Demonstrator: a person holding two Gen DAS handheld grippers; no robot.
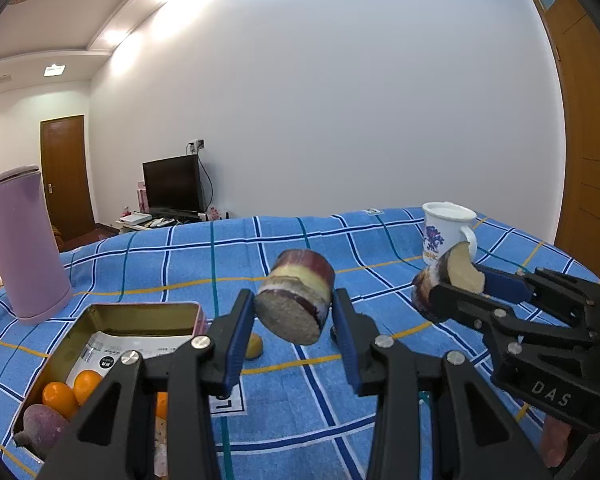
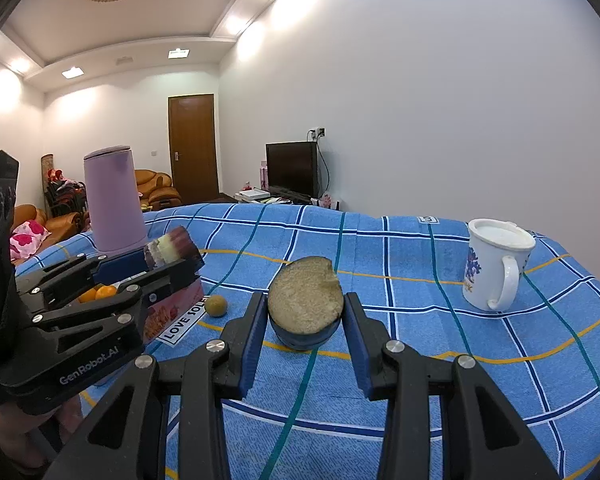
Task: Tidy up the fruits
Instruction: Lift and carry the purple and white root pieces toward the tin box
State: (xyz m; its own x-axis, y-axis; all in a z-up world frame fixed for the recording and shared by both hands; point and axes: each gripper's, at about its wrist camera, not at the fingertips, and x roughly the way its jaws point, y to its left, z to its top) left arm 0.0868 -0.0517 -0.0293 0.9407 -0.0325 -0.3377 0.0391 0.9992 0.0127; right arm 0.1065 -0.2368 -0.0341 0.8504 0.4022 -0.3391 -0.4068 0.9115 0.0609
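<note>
Carry step: left gripper (image 1: 294, 312) fingers clamp purple-skinned sugarcane chunk (image 1: 296, 296), right gripper (image 2: 305, 318) fingers clamp pale-cut purple piece (image 2: 305, 300), possibly also sugarcane; next, lowering into open pink rectangular tin (image 1: 100, 316).

Left: tin (image 1: 100, 344) and purple jug (image 1: 24, 244) block.
Far right: mug (image 2: 496, 264) stands.
Middle: bare blue cloth (image 2: 400, 280), passable.

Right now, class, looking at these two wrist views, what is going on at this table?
A person holds a gripper in each hand. The left gripper is shut on a purple-skinned cut piece, lifted above the blue checked cloth. The right gripper is shut on another cut piece. An open tin to the left holds oranges. A small yellowish fruit lies beside the tin on the cloth; a white mug stands to the right.
</note>
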